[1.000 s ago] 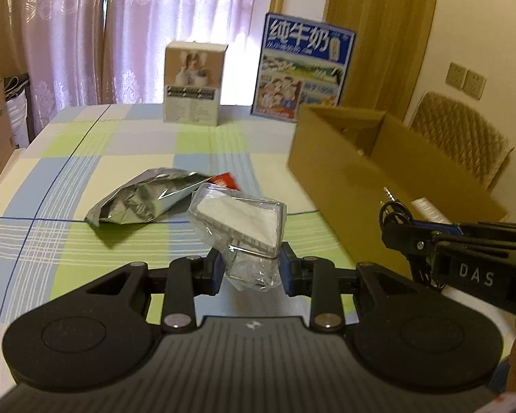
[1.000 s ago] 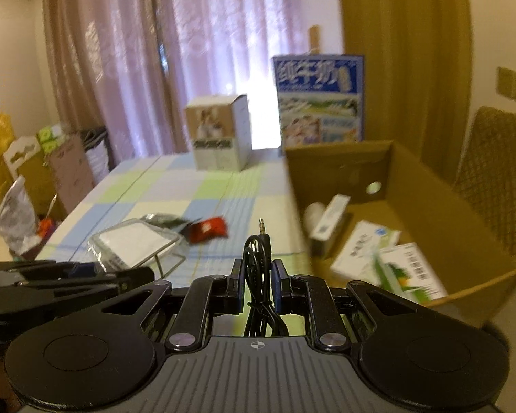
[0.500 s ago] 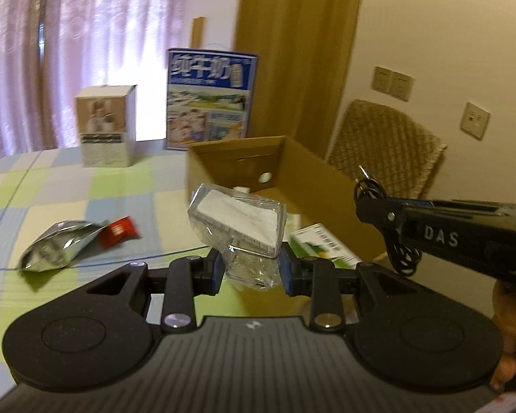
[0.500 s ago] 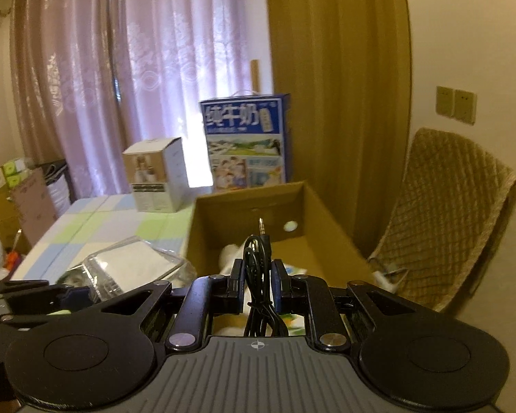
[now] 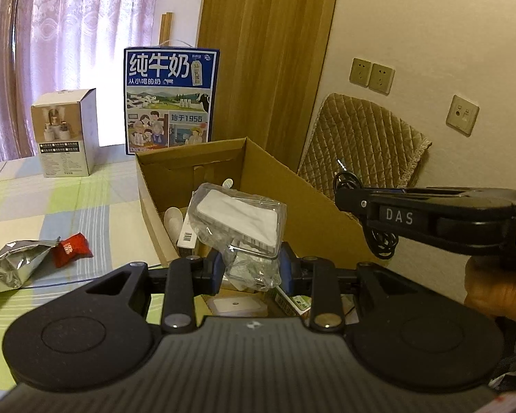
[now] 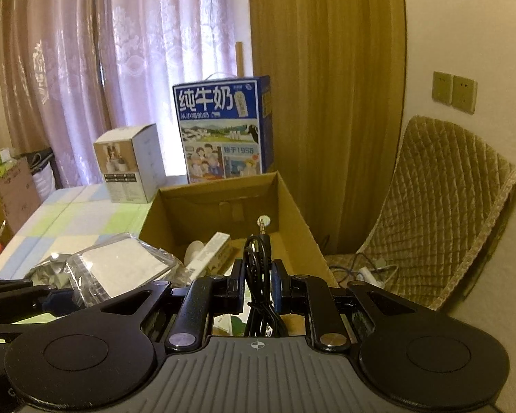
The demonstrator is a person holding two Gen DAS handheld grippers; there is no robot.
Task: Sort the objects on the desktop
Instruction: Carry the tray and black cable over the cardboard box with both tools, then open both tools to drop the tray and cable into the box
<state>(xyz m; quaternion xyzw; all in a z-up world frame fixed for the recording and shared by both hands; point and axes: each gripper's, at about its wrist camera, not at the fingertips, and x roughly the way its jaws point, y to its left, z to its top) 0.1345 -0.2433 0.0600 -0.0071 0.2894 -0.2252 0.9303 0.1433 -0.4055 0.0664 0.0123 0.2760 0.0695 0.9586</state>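
Both grippers have swung right since 1 s ago, off the open desk and up to the cardboard box (image 5: 285, 186). Left gripper (image 5: 251, 270) is level above the box's near end, clamped on a clear plastic pack (image 5: 239, 222) w/ a white insert; the pack sticks up and forward over the box interior. Right gripper (image 6: 257, 284) is alongside, also over the near end, pinching a coiled black audio cable (image 6: 258, 268) w/ its jack plug pointing up. In the left view the right gripper crosses from the right edge, a hand (image 5: 495, 292) under it.

Desk (image 5: 68, 213) has a pastel checked cloth; pink curtains (image 6: 120, 69) behind, a brown drape and beige wall w/ sockets to the right, plus a quilted chair (image 6: 440, 213).

Inside the box: small cartons and a white item. Left on the desk lie a silver foil bag (image 5: 15, 266) and, touching it, a red packet (image 5: 70, 249). At the far edge stand a white box (image 5: 63, 132) and a blue milk carton (image 5: 170, 99).
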